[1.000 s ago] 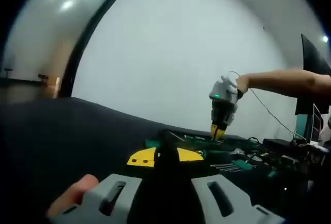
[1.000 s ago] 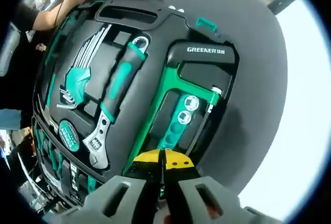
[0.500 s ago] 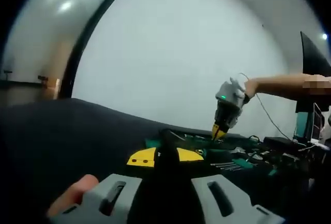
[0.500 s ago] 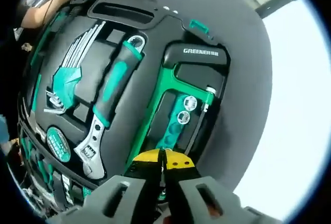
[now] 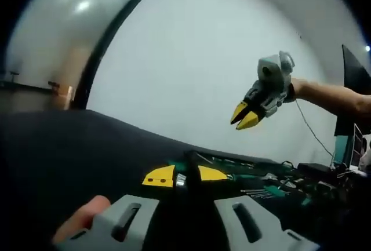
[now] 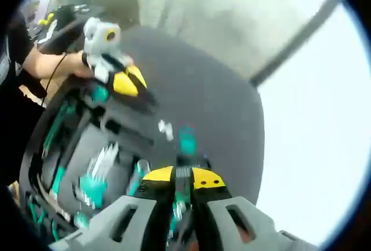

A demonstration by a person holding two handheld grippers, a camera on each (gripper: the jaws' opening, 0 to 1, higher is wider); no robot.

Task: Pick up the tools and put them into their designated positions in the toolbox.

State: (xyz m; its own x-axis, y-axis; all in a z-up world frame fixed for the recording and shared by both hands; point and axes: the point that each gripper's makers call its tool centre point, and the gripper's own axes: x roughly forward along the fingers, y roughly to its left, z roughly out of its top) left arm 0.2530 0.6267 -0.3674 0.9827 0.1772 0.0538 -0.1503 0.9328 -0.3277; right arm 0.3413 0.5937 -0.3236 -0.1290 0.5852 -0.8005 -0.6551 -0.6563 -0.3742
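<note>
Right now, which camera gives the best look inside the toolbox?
The right gripper view: it looks down into the open toolbox, with its green-handled tools visible, though blurred. The left gripper view catches the toolbox edge-on, as a thin cluttered strip.

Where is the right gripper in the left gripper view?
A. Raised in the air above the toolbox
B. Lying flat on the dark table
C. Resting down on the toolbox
A: the right gripper hangs against the pale wall, apart from the toolbox below it.

Both views face each other low across the toolbox [image 6: 69,146] (blurred here).
</note>
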